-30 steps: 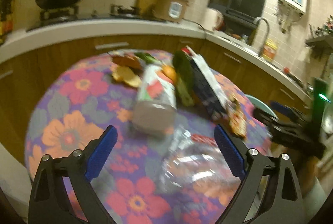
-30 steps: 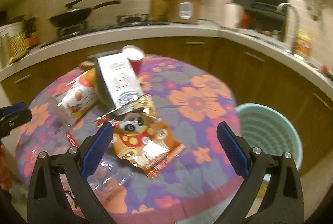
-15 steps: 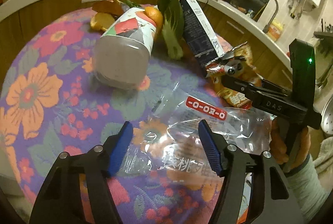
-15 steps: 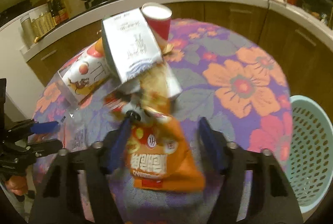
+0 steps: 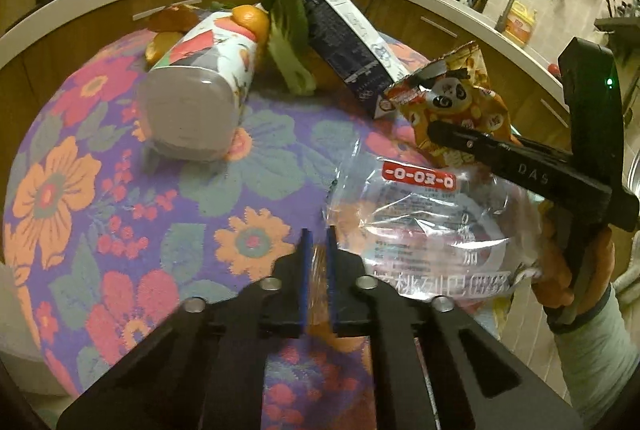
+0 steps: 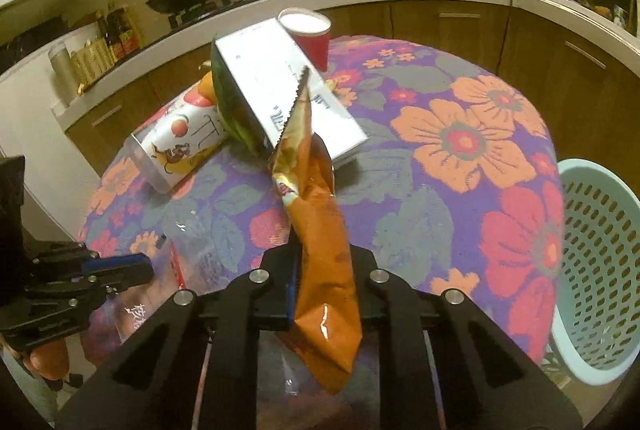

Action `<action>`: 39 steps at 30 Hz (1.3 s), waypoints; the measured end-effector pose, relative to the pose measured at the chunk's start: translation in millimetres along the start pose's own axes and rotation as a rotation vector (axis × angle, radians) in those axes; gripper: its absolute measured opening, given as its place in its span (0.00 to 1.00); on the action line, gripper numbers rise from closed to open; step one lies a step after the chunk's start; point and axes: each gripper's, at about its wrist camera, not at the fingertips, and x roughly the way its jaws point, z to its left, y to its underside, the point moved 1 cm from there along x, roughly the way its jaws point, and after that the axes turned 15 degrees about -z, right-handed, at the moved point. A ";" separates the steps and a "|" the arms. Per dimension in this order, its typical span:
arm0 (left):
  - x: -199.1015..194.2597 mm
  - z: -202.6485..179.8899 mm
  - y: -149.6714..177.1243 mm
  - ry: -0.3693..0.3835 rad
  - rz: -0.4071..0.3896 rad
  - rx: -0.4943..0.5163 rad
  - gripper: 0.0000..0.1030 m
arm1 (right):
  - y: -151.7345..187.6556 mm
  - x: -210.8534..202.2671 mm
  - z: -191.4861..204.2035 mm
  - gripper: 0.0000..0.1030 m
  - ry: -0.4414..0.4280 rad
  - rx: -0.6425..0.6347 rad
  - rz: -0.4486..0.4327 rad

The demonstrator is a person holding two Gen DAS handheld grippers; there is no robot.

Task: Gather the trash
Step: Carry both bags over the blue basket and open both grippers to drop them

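Left wrist view: fingers (image 5: 316,244) just closed, pinching clear bag (image 5: 424,226) edge on the counter (image 5: 120,214), jar (image 5: 196,90) and carton (image 5: 348,46) beyond; right fingers (image 6: 320,258) just closed on orange snack bag (image 6: 320,250), hiding its blue pads, basket (image 6: 596,270) rightward, cut off.

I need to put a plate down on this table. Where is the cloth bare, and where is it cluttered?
Bare: the cloth right of the white carton, toward the basket, and left of the clear bag, below the tipped jar. Crowded: the far middle around the jar, carton and red cup.
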 end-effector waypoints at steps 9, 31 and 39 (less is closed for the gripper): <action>-15.7 -9.7 -8.5 0.033 -0.065 0.002 0.00 | -13.3 -22.6 -19.5 0.12 0.036 0.041 -0.062; 5.9 -140.8 -109.1 0.234 -0.237 0.194 0.00 | -30.9 -114.5 -152.5 0.12 0.326 0.205 -0.239; 68.1 -219.2 -127.1 0.274 -0.203 0.282 0.00 | -8.6 -130.8 -224.3 0.12 0.458 0.337 -0.208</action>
